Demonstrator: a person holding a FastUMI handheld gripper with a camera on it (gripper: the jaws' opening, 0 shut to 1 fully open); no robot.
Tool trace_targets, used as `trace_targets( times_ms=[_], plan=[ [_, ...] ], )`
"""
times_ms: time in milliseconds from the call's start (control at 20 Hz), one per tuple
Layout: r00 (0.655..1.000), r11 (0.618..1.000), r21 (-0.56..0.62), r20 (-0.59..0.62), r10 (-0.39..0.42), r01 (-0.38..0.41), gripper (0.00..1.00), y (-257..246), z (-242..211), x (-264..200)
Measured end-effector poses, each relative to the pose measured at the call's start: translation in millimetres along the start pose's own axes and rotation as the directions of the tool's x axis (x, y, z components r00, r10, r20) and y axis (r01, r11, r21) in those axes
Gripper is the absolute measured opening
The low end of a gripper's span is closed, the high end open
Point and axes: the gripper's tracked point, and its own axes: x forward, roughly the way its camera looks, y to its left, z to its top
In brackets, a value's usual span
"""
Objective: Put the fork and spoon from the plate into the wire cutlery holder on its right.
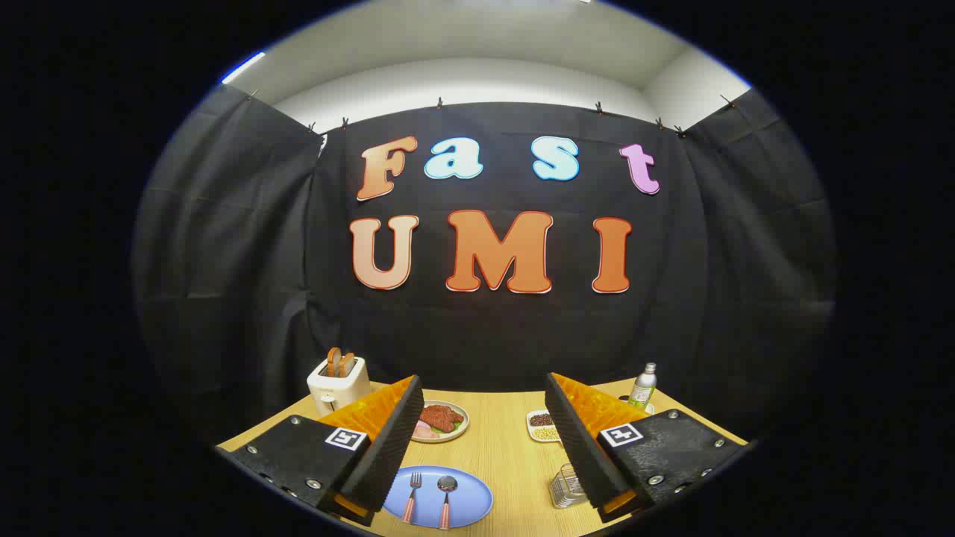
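Wooden tabletop [500, 455] below; gripper [481, 440] spread wide, empty, high above. Blue plate [470, 501] between the fingers, wire cutlery holder [565, 486] just right of it. Fork [412, 495] and spoon [446, 498] side by side on plate. Probably approach step; next, descend and pinch one handle

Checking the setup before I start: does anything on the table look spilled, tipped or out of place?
Nothing stands out. The fork and spoon lie side by side on the blue plate, the wire cutlery holder stands upright beside it, and the gripper hangs open above.
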Motion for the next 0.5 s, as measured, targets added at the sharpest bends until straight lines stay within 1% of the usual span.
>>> trace_targets(
  times_ms=[350,500],
  plan=[
    [0.999,1.000,0.014,-0.021,0.027,-0.026,0.98,8.4,-10.9,4.7],
    [0.999,1.000,-0.013,-0.021,0.024,-0.025,0.98,8.9,-12.3,4.6]
  ],
)
